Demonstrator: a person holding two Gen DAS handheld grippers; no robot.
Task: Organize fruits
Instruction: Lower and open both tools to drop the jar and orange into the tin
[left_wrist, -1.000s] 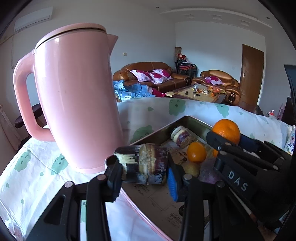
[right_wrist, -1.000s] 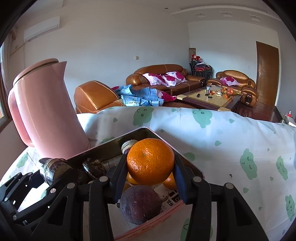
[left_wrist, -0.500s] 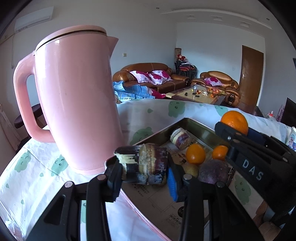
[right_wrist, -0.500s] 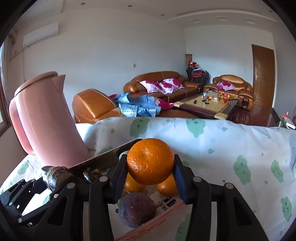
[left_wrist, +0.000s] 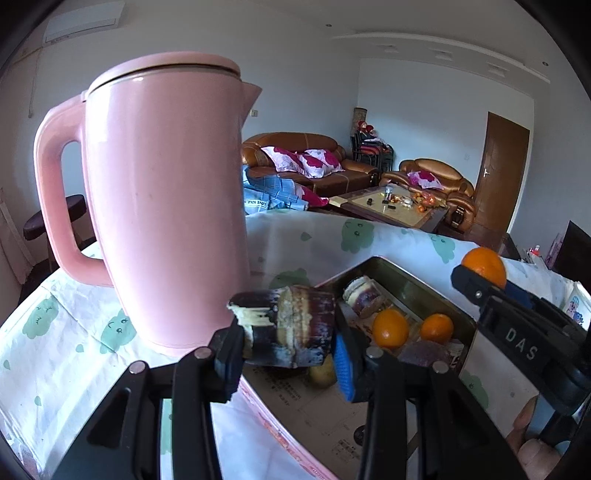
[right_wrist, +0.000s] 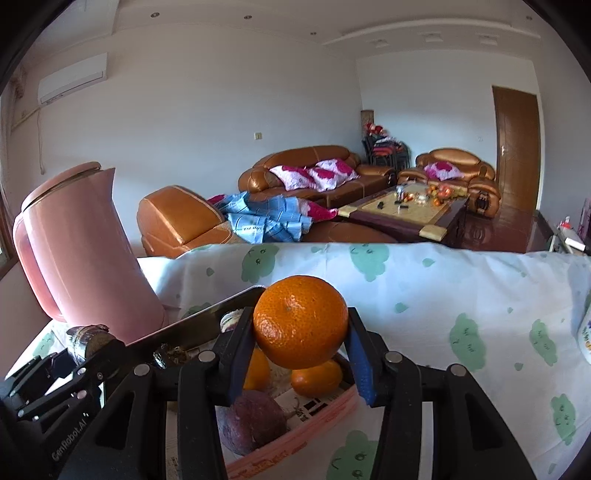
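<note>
1. Left gripper (left_wrist: 288, 341): fingers (left_wrist: 227, 354) clamped on a short dark sugarcane piece (left_wrist: 291, 326), held crosswise, pale cut end toward the pink kettle (left_wrist: 162, 199).
2. Right gripper (right_wrist: 301, 350): fingers (right_wrist: 360, 360) clamped on a whole orange (right_wrist: 301, 323), raised above the tray (right_wrist: 207, 321).
3. Directly below the held orange, inside the tray: two smaller oranges (right_wrist: 316, 378), touching or nearly so, and a dark purple round fruit (right_wrist: 251, 422) at the near edge.
4. Left wrist view of the tray (left_wrist: 413, 286): a second sugarcane piece (left_wrist: 364, 299) against the far wall, both small oranges (left_wrist: 389, 328) side by side, the purple fruit (left_wrist: 424, 350) just in front of them, a yellowish fruit (left_wrist: 323, 373) partly hidden behind the left fingers.
5. Tray lined with printed paper (left_wrist: 321, 413); pink outer rim (right_wrist: 295, 439) along the near side.
6. Pink kettle upright on the table (right_wrist: 461, 295), just left of the tray, lid shut, handle pointing away from the tray.
7. Table covered with a white cloth (left_wrist: 62, 362) printed with green cloud figures.
8. Part of a hand (left_wrist: 532, 439) visible at the lower right, behind the right gripper body.
9. Background: brown leather sofas (right_wrist: 314, 173) with pink cushions, a low coffee table (right_wrist: 406, 210), a brown door (right_wrist: 519, 144).
</note>
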